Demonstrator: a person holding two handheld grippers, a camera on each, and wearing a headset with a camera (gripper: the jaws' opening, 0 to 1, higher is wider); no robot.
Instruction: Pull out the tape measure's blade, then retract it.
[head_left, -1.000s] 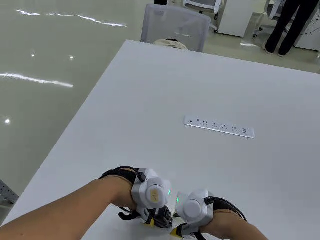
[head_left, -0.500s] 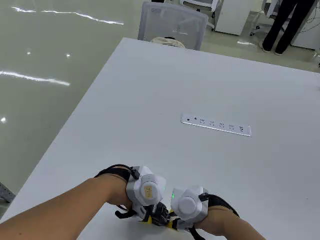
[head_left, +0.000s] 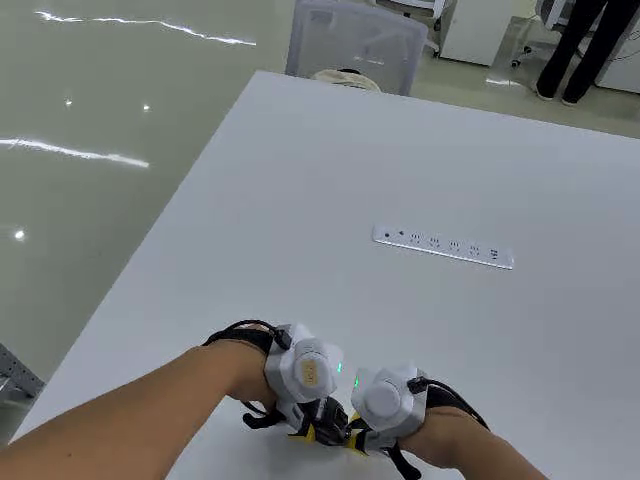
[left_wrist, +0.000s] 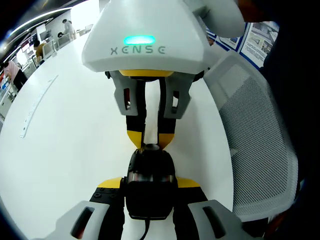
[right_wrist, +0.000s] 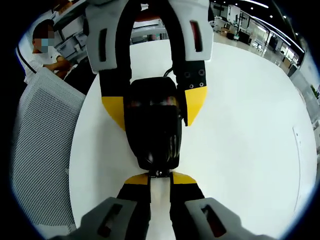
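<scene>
- Jaws of the left gripper (left_wrist: 150, 182) clamped on both sides of the black tape measure (right_wrist: 152, 120).
- Jaws of the right gripper (right_wrist: 159, 179) pinched together on the end tab (right_wrist: 159, 173) of the blade, right against the case mouth.
- Tip to tip, facing each other, at the near edge of the white desk (head_left: 400, 160).
- Farther along the desk and to the right, well apart, a white power strip (head_left: 443, 248).

Tape measure (left_wrist: 150, 182) black; table (head_left: 330, 180) plain white; chair (left_wrist: 255, 150) grey mesh.
</scene>
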